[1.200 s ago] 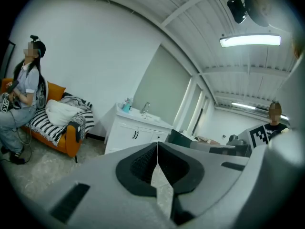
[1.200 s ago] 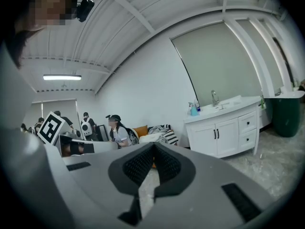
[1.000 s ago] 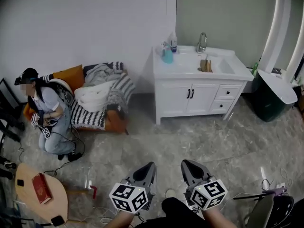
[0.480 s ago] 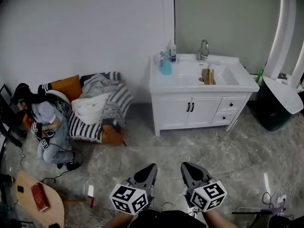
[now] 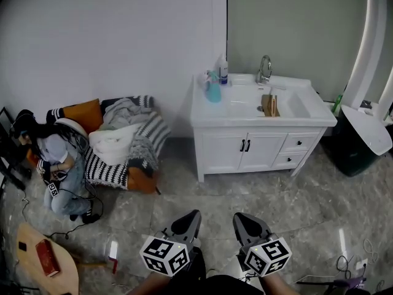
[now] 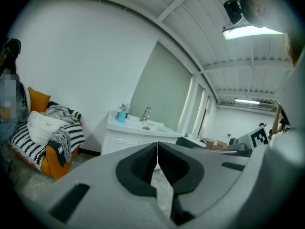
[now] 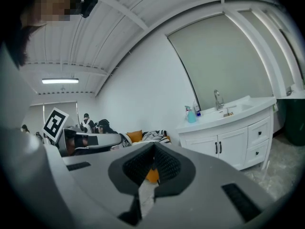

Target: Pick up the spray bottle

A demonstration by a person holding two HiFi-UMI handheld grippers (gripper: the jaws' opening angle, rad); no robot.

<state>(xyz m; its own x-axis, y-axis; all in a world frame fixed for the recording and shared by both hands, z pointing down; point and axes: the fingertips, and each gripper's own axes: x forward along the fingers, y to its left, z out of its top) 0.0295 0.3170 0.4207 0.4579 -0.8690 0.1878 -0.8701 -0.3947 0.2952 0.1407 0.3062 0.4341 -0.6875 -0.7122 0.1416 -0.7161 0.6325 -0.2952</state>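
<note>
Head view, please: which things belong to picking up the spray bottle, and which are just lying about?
For the job: blue plastic spray bottle, white vanity counter, left gripper, right gripper.
Lying about: red book, striped blanket, chrome tap, dark green bin.

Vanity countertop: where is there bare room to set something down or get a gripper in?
Bare: the front-left strip of the countertop, between the spray bottle and the front edge, left of the basin. Crowded: the back-left corner, where the spray bottle and a white bottle stand close together.

Staged home set: vanity sink (image 5: 264, 147), sofa (image 5: 139, 178), bare industrial ceiling (image 7: 97, 37).
</note>
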